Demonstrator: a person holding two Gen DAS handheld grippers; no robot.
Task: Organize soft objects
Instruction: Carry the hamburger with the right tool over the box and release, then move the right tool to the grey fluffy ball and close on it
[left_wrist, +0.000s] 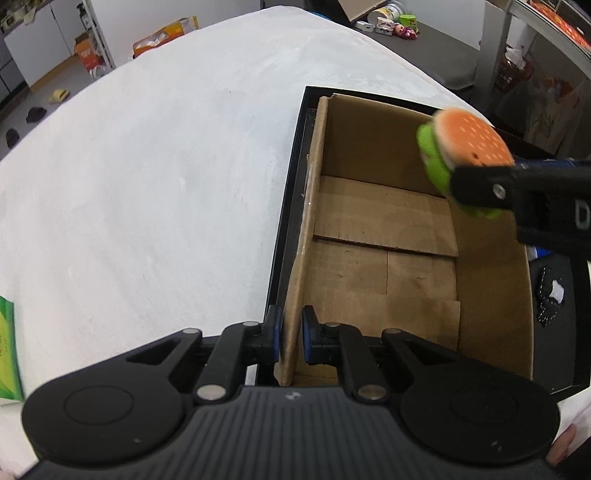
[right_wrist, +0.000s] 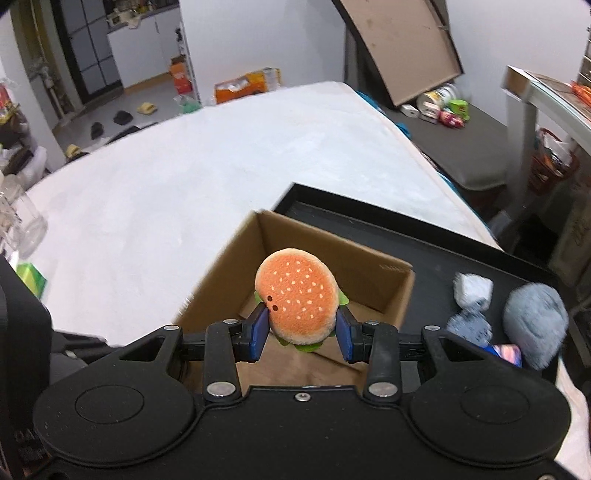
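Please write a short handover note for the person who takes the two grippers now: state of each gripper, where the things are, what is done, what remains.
Left gripper: shut on the near left wall of the cardboard box, steadying it.
Right gripper: shut on the plush burger, held above the open box.
Box sits in the black tray; nothing visible inside it yet.
Left to do: release the burger into the box, then the grey plush and sock bundles lying in the tray.

My left gripper (left_wrist: 290, 338) grips the near left wall of the cardboard box (left_wrist: 384, 236), jaws closed on it. My right gripper (left_wrist: 480, 184) holds the burger plush (left_wrist: 461, 142) above the box. The box stands in a black tray (left_wrist: 291, 177) on the white worktop (left_wrist: 166, 166).
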